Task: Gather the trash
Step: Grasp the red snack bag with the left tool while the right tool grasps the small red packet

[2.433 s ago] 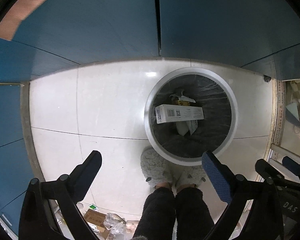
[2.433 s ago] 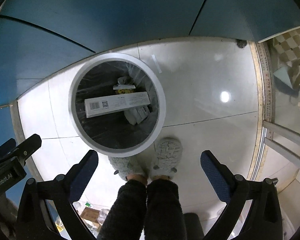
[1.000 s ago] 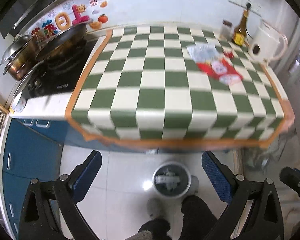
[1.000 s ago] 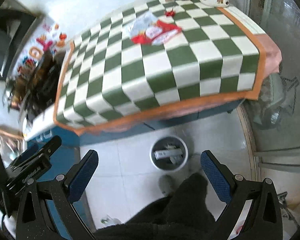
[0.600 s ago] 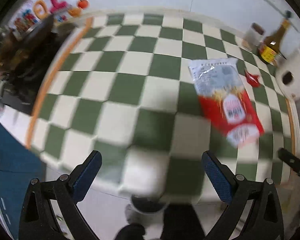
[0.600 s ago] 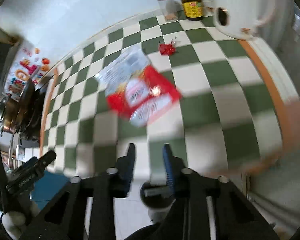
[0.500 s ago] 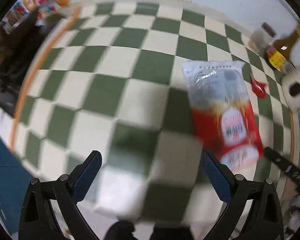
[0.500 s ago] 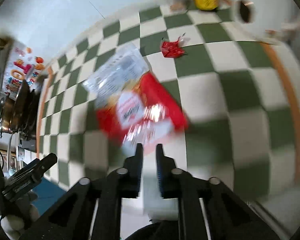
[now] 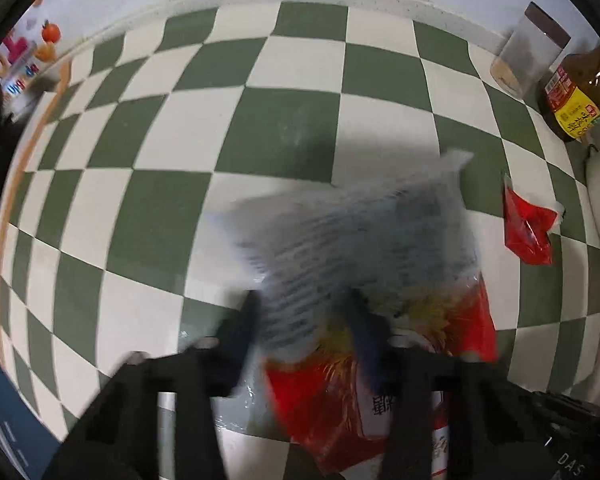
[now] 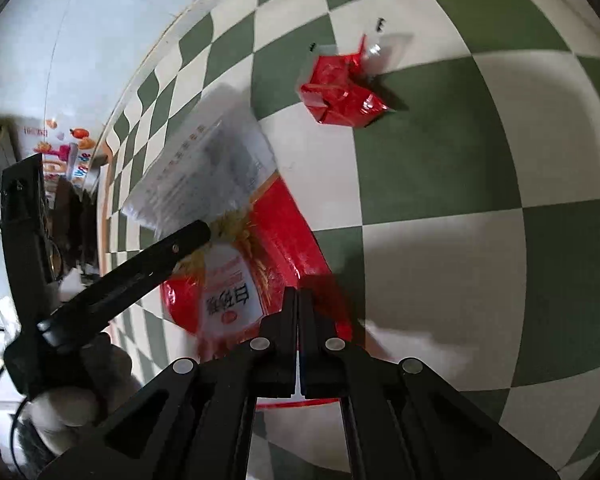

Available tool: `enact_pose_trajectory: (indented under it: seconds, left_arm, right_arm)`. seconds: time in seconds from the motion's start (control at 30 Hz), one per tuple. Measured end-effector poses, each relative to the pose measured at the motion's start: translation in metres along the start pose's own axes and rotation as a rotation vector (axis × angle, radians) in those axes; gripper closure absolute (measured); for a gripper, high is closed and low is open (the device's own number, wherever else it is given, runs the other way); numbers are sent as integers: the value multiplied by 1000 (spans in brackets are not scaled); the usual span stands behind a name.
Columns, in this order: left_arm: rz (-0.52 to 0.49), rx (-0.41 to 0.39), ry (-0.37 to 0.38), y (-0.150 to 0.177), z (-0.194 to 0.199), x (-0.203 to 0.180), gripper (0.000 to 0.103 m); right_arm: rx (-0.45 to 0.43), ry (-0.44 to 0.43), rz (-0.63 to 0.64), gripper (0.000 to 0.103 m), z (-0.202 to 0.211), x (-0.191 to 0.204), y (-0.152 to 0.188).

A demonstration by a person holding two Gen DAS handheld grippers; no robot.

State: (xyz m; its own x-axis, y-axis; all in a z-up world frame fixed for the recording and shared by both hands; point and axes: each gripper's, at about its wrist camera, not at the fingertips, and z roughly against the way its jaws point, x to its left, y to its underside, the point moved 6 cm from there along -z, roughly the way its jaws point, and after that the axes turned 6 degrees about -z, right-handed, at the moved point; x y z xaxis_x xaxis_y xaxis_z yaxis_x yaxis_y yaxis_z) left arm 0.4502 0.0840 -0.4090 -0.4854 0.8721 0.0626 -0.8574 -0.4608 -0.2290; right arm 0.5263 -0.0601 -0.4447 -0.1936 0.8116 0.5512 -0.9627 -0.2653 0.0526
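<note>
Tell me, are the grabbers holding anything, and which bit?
The left hand-held gripper grips the red-and-clear bag around its middle. The right hand-held gripper is shut at the bag's red edge; whether it pinches it is unclear.

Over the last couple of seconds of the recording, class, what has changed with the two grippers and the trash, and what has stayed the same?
Both grippers rose from the floor bin to the checkered counter. The left gripper, wide open before, has narrowed around the red-and-clear bag, which is blurred. The right gripper has shut at the bag's red edge. The small red wrapper, jar and bottle stayed put.
</note>
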Motion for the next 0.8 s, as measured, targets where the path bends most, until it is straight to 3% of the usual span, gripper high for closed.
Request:
enact_pose_trajectory:
  seconds: [0.03,0.1,0.2,0.23,0.3,0.37,0.53,0.63,0.67,0.73,0.77,0.8]
  left_arm:
    - [-5,-9,-13,0,4,0,84]
    - [-22,-44,-70,-2,16,3,88]
    - [-44,-113,-187,-4,41,13,89]
    - [-39,-132,-218,-5,48,18,89]
    - [-35,-156,-268,-17,55,23,89]
    - [-23,-167,-300,-28,58,32,89]
    - [6,-156,-337,-38,56,51,89]
    - [20,-159,-351,-39,58,55,90]
    - [22,-161,-355,-43,56,55,90]
    - [29,-166,-361,-45,55,58,90]
    - [32,-168,-356,-45,57,59,90]
    - [36,-173,-352,-45,59,60,90]
  right_arm:
    - [18,1,-5,103,-2,0,-2]
    - [30,18,-14,103,1,2,-7]
    - [-63,64,-17,95,29,5,-19]
    - [-107,80,-26,89,39,6,-29]
    - [-212,124,-44,49,59,4,-55]
    - [-243,152,-60,42,60,4,-75]
    - [-239,150,-115,42,35,4,-115]
    - [-260,180,-90,43,29,8,-121]
    - [-247,207,-62,47,22,13,-123]
    - [-250,260,1,80,15,19,-120]
    - [-239,272,13,91,10,20,-120]
    - [-260,284,34,92,10,23,-118]
